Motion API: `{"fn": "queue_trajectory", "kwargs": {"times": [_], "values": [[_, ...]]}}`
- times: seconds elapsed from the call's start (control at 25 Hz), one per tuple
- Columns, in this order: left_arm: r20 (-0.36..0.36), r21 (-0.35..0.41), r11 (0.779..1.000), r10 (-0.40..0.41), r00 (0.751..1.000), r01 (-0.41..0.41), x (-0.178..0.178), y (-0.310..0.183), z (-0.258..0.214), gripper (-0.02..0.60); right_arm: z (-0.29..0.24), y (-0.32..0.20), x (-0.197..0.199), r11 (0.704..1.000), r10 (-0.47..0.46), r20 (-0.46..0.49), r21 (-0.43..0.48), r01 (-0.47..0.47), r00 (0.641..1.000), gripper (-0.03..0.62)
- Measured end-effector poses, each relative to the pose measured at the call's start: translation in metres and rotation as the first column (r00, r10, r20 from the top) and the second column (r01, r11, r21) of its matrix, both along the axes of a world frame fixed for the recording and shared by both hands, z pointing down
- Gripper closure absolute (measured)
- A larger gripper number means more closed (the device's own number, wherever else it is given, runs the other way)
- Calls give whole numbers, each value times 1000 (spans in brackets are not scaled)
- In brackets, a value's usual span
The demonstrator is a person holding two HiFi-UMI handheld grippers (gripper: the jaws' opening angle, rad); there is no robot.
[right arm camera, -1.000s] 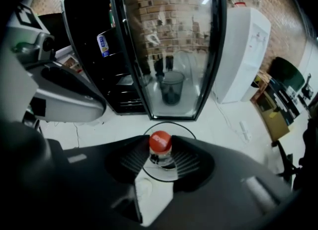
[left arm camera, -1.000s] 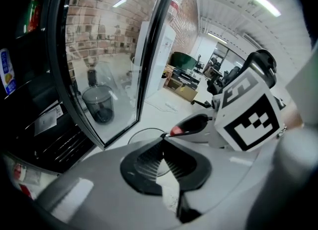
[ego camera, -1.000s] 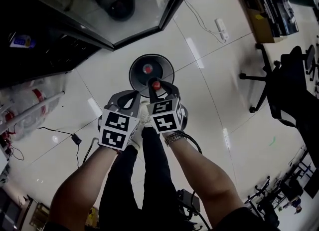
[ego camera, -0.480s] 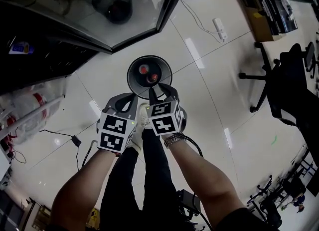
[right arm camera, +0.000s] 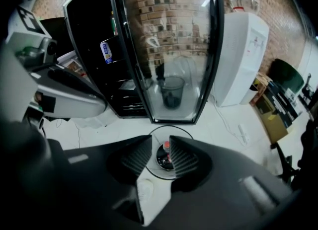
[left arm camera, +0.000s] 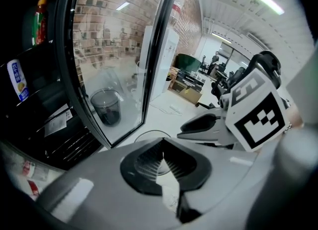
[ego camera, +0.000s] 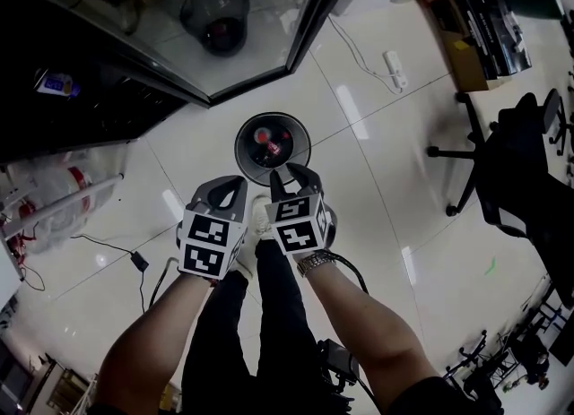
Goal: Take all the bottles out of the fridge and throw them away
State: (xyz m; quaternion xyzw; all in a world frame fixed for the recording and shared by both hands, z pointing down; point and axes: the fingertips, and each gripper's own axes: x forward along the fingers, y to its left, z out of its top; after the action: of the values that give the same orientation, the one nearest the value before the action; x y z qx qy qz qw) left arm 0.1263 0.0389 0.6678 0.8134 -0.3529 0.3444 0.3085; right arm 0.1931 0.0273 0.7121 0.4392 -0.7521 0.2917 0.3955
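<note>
At the left the fridge [ego camera: 90, 113] stands open, its glass door [ego camera: 269, 19] swung out over the floor so the shelves can be reached. A blue-labelled bottle [right arm camera: 106, 51] shows on a shelf, so I judge the emptying unfinished.

The left gripper [ego camera: 224, 194] hangs beside the person's leg. Its jaws are closed tip to tip with nothing in them, and it looks parked out of the way rather than working.

Just ahead of both grippers the bin [ego camera: 244, 155] sits on the white floor near the door's edge, probably to keep the carry from shelf to bin short. Bottles [ego camera: 262, 136] with red on them lie inside it.

The right gripper [ego camera: 294, 177] hovers over the bin's near rim, pointing down into it. Its jaws stand a narrow gap apart and hold nothing. The red cap seen between them in the right gripper view lies down in the bin, well below the pads. That pose fits a drop into the bin.

Farther right lie a power strip [ego camera: 395, 50] and an office chair [ego camera: 502, 162], well apart from the bin.
</note>
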Motion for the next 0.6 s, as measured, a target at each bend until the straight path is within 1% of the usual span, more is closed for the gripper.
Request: {"fn": "queue_trajectory", "kwargs": {"times": [0.16,0.4,0.6], "values": [[10,16,1000,-26,1000,26,-9,3,-17,578,-22,-2,-10,999,-29,12,20,28,1000,485],[25,47,996,-81,996,79,-25,2,-50,578,-67,-16,-30,994,-81,33,75,79,996,485],[27,89,986,-147,989,144,-38,-1,-82,578,-109,-21,-48,983,-141,56,128,133,988,485]]}}
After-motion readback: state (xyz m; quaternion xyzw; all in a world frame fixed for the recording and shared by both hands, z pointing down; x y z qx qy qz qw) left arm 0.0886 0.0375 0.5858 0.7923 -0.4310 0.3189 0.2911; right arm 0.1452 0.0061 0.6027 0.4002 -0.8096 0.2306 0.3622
